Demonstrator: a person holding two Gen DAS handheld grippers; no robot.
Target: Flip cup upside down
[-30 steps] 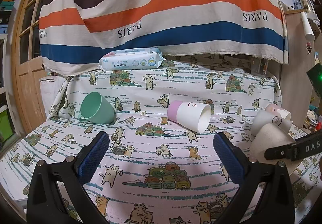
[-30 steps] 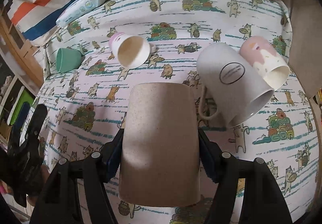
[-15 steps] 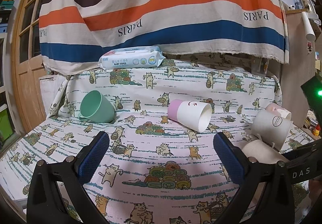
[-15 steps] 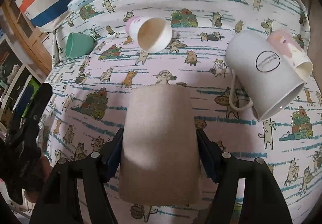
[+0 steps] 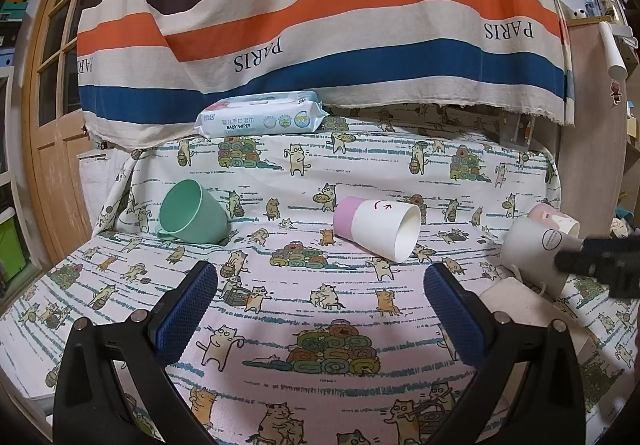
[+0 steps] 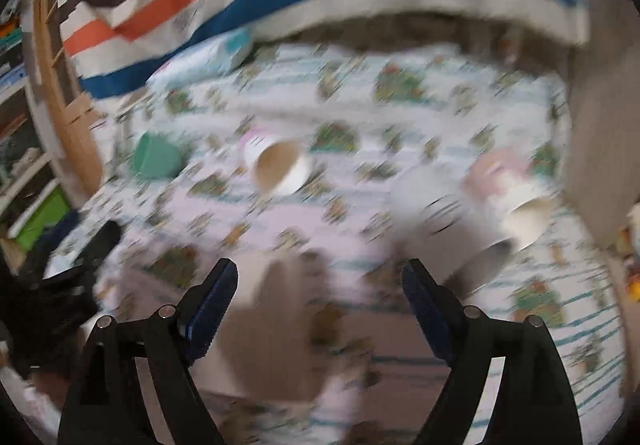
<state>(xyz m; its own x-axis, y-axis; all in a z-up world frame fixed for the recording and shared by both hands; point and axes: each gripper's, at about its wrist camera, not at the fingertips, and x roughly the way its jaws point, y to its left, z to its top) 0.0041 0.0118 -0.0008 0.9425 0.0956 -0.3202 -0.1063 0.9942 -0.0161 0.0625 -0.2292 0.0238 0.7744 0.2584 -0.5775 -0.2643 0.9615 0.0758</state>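
The right tool (image 6: 318, 295) has its jaws wide apart, holding nothing. The beige cup (image 6: 280, 329) stands base up on the cat-print surface (image 5: 280, 309) between them, very blurred. The left tool (image 5: 320, 309) is also wide, well apart from the green cup (image 5: 192, 213) lying on its side.

Both wrist views low, forward — shared tablecloth (image 5: 320, 309).

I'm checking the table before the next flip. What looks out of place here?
Four cups lie on their sides: the green cup, the white-and-pink cup, the grey mug and the pink cup touching behind it. The beige cup stands bottom up. Nothing looks spilled or broken.
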